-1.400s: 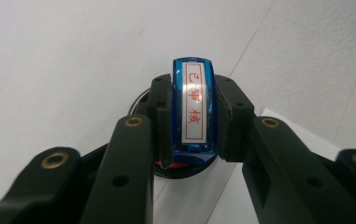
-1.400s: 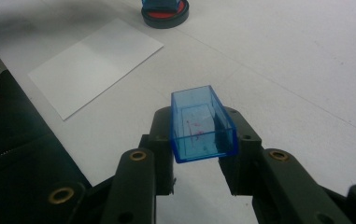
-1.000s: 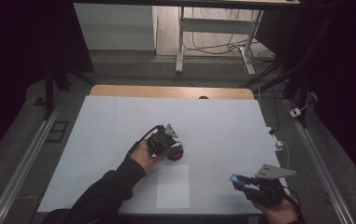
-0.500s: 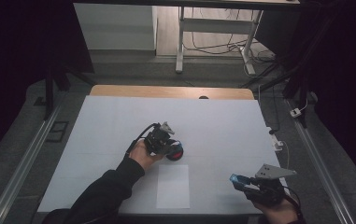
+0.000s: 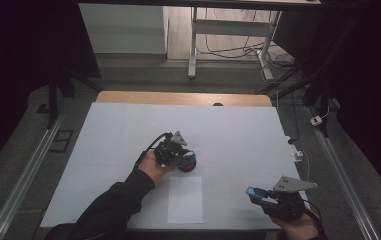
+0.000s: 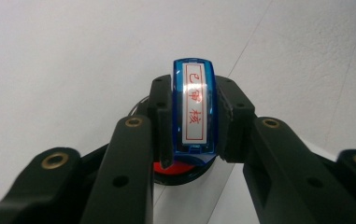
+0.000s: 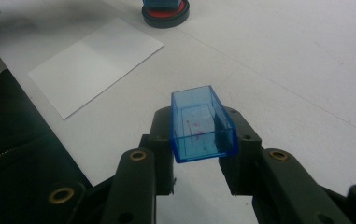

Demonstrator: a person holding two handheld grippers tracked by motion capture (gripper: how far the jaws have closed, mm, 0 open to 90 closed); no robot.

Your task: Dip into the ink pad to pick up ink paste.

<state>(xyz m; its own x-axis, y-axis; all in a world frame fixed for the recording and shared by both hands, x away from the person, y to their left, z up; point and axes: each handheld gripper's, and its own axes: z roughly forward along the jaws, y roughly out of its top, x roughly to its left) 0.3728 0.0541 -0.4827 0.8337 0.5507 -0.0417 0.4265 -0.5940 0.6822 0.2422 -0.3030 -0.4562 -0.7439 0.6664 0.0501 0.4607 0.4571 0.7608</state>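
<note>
Blue clear plastic marks both held things. The left hand-held gripper (image 5: 178, 152) is clamped on a blue stamp (image 6: 194, 106) with a white label bearing red characters, and in the left gripper view the stamp stands upright between the two black jaws, its lower end down in a round black ink pad (image 6: 181, 170) with a red middle. In the high view the ink pad (image 5: 188, 162) sits near the middle of the white surface (image 5: 238, 135). The right hand-held gripper (image 5: 260, 196), at the near right edge of the surface, grips a blue see-through cap (image 7: 201, 123), its open side up, held above the surface. A white sheet of paper (image 5: 185, 199) lies flat between the two, just nearer the person than the ink pad.
</note>
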